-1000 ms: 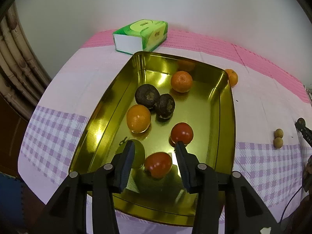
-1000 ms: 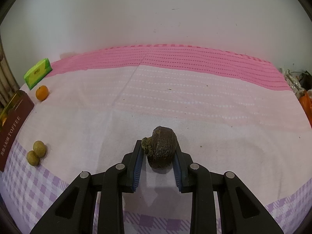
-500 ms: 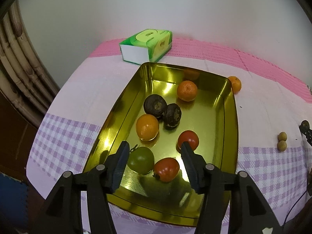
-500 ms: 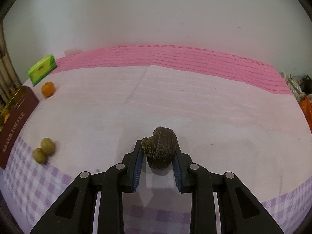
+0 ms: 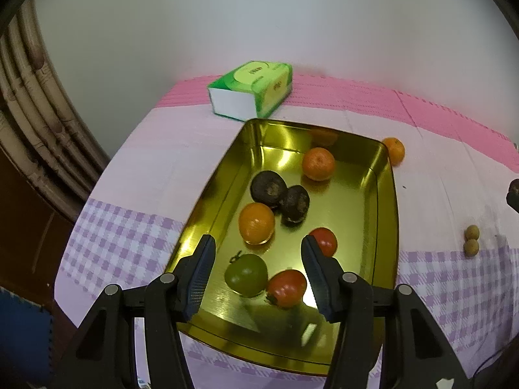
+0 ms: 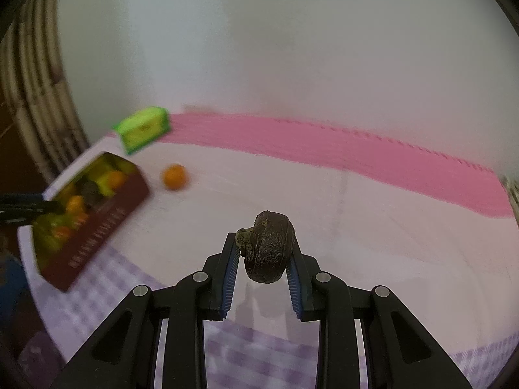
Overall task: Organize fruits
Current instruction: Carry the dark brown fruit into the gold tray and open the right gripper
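Wrinkled dark fruit [image 6: 267, 247] between right gripper [image 6: 263, 261] pads

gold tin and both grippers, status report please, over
Left gripper open, empty, over gold tin. Right gripper shut on dark wrinkled fruit, lifted. Loose orange beside tin; path looks clear.

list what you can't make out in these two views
- Left wrist view: the orange outside the gold tin is partly hidden by the tin's far rim.
- Left wrist view: a dark shape is cut off by the right edge.
- Right wrist view: motion blur smears the tin's fruit and side lettering.
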{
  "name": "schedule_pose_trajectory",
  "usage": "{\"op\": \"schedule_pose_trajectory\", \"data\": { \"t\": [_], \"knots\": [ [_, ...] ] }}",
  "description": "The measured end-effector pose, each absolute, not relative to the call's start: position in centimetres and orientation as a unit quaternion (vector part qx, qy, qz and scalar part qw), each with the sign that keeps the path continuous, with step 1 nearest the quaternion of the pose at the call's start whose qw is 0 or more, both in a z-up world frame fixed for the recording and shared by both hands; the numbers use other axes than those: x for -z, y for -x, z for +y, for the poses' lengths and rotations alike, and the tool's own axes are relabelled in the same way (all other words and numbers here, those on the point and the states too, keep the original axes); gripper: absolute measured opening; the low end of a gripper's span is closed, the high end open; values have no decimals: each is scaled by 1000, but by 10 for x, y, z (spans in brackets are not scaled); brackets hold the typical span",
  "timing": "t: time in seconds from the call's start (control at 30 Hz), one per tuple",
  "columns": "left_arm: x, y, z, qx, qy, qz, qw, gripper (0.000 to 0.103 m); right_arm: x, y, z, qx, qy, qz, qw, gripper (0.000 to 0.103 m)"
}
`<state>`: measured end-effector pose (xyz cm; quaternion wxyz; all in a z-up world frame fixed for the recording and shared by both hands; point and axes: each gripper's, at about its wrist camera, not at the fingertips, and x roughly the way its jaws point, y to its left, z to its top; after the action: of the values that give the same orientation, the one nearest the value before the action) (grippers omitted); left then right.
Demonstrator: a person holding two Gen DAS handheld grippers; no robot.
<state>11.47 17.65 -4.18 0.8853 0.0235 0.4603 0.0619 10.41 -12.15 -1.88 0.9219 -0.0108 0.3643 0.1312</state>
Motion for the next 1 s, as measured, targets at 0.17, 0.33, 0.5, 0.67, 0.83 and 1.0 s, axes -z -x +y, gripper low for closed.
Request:
{"op": "schedule_pose_trajectory", "data": {
  "t": [0.17, 0.33, 0.5, 0.67, 0.83, 1.0],
  "knots": [
    [38, -116, 186, -74, -10, 456, 887, 54, -4, -100, -78, -186, 20, 348, 919, 29],
    [36, -117, 193, -89, -7, 454, 887, 54, -18, -102, -31, -247, 28, 342, 906, 29],
    [35, -117, 198, -106, -10, 449, 887, 59, -18, -113, 19, -300, 46, 350, 886, 29],
    [30, -117, 205, -128, -17, 437, 890, 67, -8, -130, 66, -327, 69, 359, 871, 29],
    [28, -118, 207, -137, -23, 434, 890, 69, 12, -155, 96, -321, 86, 383, 862, 29],
    [30, -119, 210, -142, -26, 436, 889, 69, 29, -171, 102, -312, 83, 404, 856, 29]
  ]
}}
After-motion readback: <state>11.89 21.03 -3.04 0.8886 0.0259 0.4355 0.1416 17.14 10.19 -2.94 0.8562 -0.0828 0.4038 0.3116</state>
